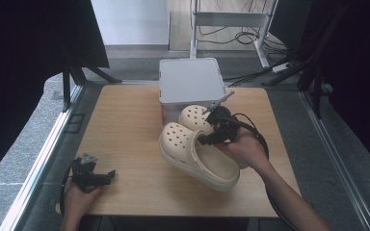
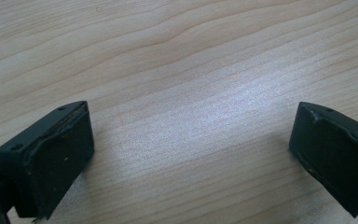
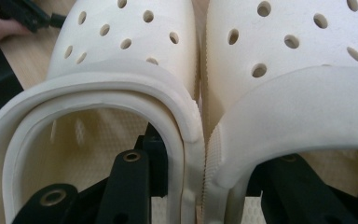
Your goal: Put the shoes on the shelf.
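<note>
My right gripper (image 1: pixel 211 137) has one of its jaws inside each cream clog, pinching their touching inner walls together, so the near clog (image 1: pixel 197 156) and the far clog (image 1: pixel 196 118) hang side by side mid-counter (image 1: pixel 125 139), just in front of the grey-lidded box (image 1: pixel 191 79). Toes point toward the counter's far-left; heels and long axes run back toward the near-right edge. Bare wood lies open all along the left. There my left gripper (image 1: pixel 107 175) rests near the front edge, jaws spread, nothing between them.
</note>
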A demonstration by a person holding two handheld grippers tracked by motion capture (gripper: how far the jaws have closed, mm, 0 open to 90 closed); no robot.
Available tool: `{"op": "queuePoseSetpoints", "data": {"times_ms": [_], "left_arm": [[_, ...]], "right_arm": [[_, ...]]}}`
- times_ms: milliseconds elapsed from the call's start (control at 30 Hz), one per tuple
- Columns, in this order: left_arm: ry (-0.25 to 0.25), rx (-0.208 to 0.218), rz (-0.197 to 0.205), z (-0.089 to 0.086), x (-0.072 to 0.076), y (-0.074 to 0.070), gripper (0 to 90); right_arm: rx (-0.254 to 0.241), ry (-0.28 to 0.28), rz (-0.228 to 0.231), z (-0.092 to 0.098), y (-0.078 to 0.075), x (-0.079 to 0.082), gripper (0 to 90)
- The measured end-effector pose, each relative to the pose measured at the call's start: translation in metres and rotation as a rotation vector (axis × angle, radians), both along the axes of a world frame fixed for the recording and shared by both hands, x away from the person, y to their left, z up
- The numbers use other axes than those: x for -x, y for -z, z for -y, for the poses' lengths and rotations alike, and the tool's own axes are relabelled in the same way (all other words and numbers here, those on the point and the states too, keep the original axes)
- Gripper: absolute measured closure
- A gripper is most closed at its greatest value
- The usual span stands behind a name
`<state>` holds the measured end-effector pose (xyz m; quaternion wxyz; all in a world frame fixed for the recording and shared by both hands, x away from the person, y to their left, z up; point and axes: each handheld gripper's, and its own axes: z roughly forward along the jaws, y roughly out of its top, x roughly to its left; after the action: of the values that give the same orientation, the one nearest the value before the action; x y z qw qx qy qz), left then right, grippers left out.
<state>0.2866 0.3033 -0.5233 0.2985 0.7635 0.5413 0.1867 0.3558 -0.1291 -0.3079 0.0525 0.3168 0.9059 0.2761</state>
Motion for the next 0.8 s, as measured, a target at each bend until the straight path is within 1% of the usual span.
{"op": "queuePoseSetpoints", "data": {"times_ms": [33, 67, 100, 133, 167, 267, 433, 467, 500, 533, 567, 600, 633, 800], "left_arm": [[0.000, 0.000, -0.001, 0.000, 0.000, 0.000, 0.0], [0.000, 0.000, -0.001, 0.000, 0.000, 0.000, 0.0], [0.000, 0.000, -0.001, 0.000, 0.000, 0.000, 0.0], [0.000, 0.000, -0.001, 0.000, 0.000, 0.000, 0.0], [0.000, 0.000, -0.001, 0.000, 0.000, 0.000, 0.0], [0.000, 0.000, -0.001, 0.000, 0.000, 0.000, 0.0], [0.001, 0.000, -0.003, 0.000, 0.000, 0.000, 0.0], [0.001, 0.000, -0.003, 0.000, 0.000, 0.000, 0.0], [0.001, 0.000, -0.003, 0.000, 0.000, 0.000, 0.0], [0.001, 0.000, -0.003, 0.000, 0.000, 0.000, 0.0], [0.001, 0.000, -0.003, 0.000, 0.000, 0.000, 0.0], [0.001, 0.000, -0.003, 0.000, 0.000, 0.000, 0.0], [0.005, 0.001, -0.009, 0.000, 0.000, -0.001, 0.0], [0.005, 0.003, -0.009, 0.000, 0.000, -0.001, 0.0]], "right_arm": [[-0.002, 0.002, -0.001, 0.000, -0.004, -0.002, 64.1], [-0.002, 0.002, -0.001, 0.000, -0.004, -0.002, 64.1], [-0.009, 0.007, -0.001, 0.000, -0.010, -0.005, 64.2], [-0.009, 0.007, -0.001, 0.000, -0.010, -0.005, 64.2], [-0.011, 0.016, 0.001, 0.000, -0.016, -0.008, 64.2], [-0.003, 0.028, 0.011, -0.001, -0.023, -0.012, 64.2], [0.010, 0.067, 0.032, -0.004, -0.034, -0.023, 64.2], [0.010, 0.067, 0.032, -0.004, -0.034, -0.023, 64.2], [0.009, 0.077, 0.041, -0.005, -0.037, -0.028, 64.2], [0.009, 0.077, 0.041, -0.005, -0.037, -0.028, 64.2], [0.006, 0.094, 0.040, -0.006, -0.040, -0.033, 64.2], [0.006, 0.094, 0.040, -0.006, -0.040, -0.033, 64.2], [0.009, 0.106, 0.042, -0.008, -0.042, -0.039, 64.2], [0.013, 0.136, 0.045, -0.013, -0.045, -0.050, 64.3]]}}
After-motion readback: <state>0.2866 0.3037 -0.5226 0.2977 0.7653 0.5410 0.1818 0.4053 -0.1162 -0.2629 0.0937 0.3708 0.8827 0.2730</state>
